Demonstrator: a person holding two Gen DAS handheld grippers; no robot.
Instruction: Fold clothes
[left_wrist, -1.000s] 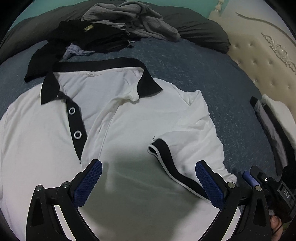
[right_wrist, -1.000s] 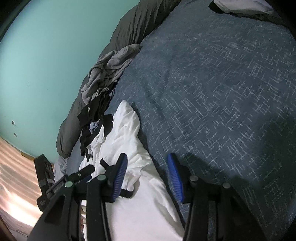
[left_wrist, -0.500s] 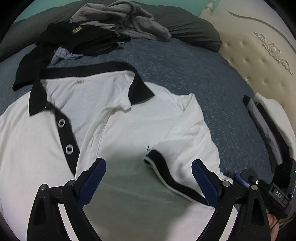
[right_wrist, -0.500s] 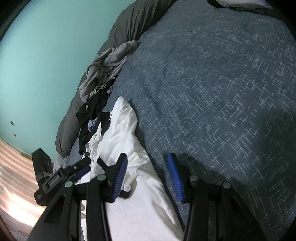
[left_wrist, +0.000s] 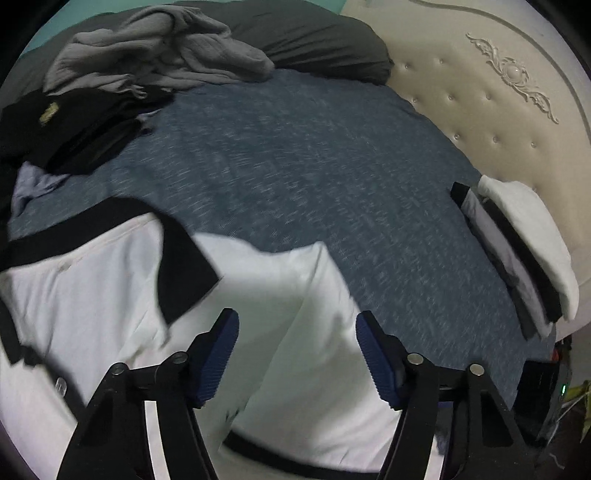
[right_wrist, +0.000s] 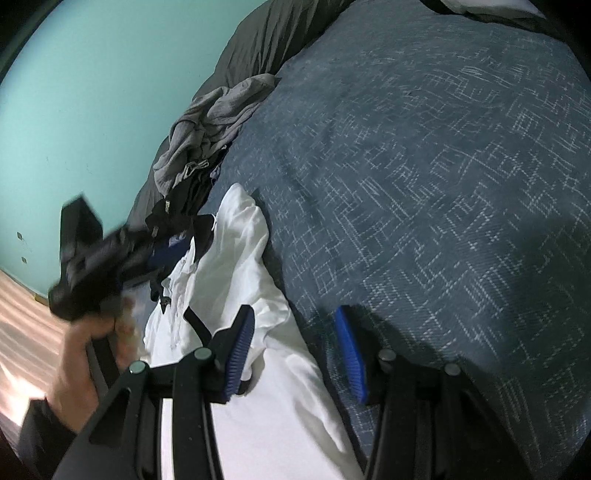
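Note:
A white polo shirt (left_wrist: 92, 295) with a black collar (left_wrist: 184, 273) lies face up on the blue bedspread (left_wrist: 314, 166). My left gripper (left_wrist: 299, 354) hovers over the shirt's shoulder. Its jaws are closing, with the cloth lying below them and the pads not pressing on it. The black-edged sleeve cuff (left_wrist: 295, 458) sits folded onto the shirt just below the fingers. In the right wrist view my right gripper (right_wrist: 295, 350) stands open over the shirt's (right_wrist: 258, 406) side edge. The left gripper (right_wrist: 92, 266) shows there blurred, held by a hand (right_wrist: 85, 350).
A grey garment (left_wrist: 159, 48) and black clothes (left_wrist: 66, 129) are piled at the far side against a dark grey duvet (left_wrist: 317, 37). A stack of folded clothes (left_wrist: 517, 251) rests by the cream tufted headboard (left_wrist: 498, 110). A teal wall (right_wrist: 92, 92) and wooden floor (right_wrist: 22, 321) lie beyond the bed.
My left gripper has swept across the shirt from its chest toward the collar and shoulder, and its jaws have narrowed. The right gripper has stayed where it was.

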